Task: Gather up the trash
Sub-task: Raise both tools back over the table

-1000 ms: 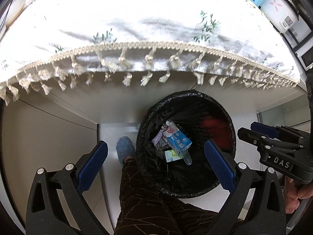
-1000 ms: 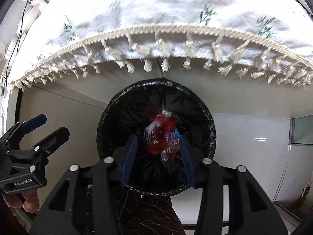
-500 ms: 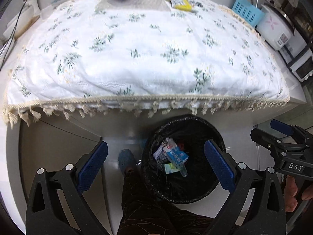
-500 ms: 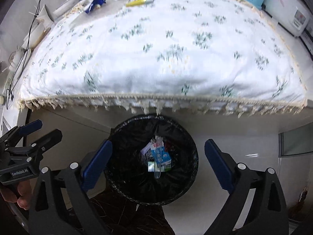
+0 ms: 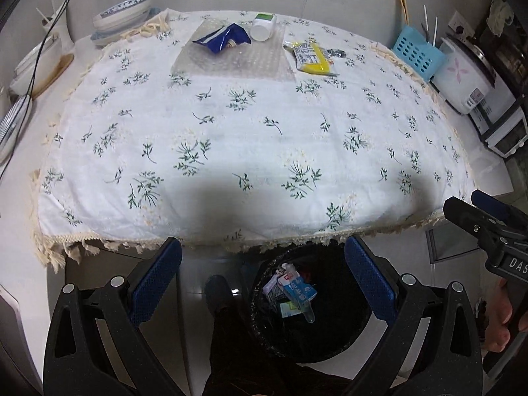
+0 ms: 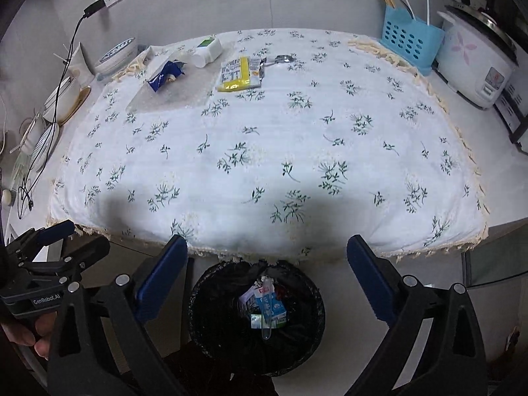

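Both claws, left claw [image 5: 263, 280] and right claw [image 6: 266, 279], gape wide with nothing held, above one black-lined bin [image 6: 211, 330] on the floor (several scraps inside). On the bench [image 6: 264, 151], at its far edge: one blue wrapper [image 5: 222, 38], one white bottle [image 5: 263, 27], one yellow packet [image 5: 312, 56], one bubble-wrap sheet [image 5: 237, 62].

White tablecloth [image 6: 264, 125] sprigged with green, cream fringe at the edge. At far left, blue wrapper [image 6: 165, 74] and white bottle [image 6: 207, 52] with green label; beside them yellow-and-white packet [image 6: 240, 73]. Light blue basket [image 6: 409, 43] far right. Near, black bin liner [image 6: 211, 300] holding blue-and-white carton [image 6: 269, 307].
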Tool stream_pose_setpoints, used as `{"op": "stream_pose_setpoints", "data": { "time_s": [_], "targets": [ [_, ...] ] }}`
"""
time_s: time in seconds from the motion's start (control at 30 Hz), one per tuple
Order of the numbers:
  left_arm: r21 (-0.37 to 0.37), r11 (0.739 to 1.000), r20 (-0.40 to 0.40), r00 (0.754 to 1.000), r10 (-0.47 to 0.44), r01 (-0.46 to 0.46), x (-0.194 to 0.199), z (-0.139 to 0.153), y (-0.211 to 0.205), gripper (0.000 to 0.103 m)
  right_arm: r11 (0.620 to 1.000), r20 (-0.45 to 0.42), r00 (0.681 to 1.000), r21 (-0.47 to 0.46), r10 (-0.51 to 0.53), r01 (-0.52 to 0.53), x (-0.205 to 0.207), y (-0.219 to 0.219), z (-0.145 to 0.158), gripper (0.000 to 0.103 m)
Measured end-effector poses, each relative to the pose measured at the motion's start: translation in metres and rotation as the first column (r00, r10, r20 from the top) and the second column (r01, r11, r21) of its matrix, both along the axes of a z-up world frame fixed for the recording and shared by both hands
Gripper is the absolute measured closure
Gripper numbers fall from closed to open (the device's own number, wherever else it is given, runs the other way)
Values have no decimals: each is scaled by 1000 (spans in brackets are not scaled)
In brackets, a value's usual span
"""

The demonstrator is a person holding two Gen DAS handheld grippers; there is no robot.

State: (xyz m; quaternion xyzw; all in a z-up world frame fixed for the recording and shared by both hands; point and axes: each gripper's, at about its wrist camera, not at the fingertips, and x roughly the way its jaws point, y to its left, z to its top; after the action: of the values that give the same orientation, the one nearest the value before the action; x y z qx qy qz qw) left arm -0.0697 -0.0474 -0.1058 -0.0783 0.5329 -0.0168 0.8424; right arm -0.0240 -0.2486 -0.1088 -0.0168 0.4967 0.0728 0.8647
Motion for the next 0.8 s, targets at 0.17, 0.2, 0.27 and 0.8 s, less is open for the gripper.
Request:
{"op": "stream_pose_setpoints", "data": {
  "time_s": [0.17, 0.2, 0.27, 0.8],
  "targets": [
    [6, 1000, 21, 1000, -3, 3, 20, 14, 7, 6, 1000, 34, 999, 5, -26, 26, 19, 2, 14, 8],
    [8, 1000, 24, 1000, -4, 3, 24, 16, 8, 6, 1000, 37, 999, 8, -30, 30, 23, 2, 16, 8],
    [10, 1000, 29, 1000, -6, 6, 34, 20, 12, 6, 999, 43, 998, 9, -37, 37, 33, 4, 20, 8],
    [25, 1000, 27, 1000, -1, 1, 115, 29, 51, 6, 999, 40, 999, -42, -22, 24, 108, 38, 32, 8]
  ]
}}
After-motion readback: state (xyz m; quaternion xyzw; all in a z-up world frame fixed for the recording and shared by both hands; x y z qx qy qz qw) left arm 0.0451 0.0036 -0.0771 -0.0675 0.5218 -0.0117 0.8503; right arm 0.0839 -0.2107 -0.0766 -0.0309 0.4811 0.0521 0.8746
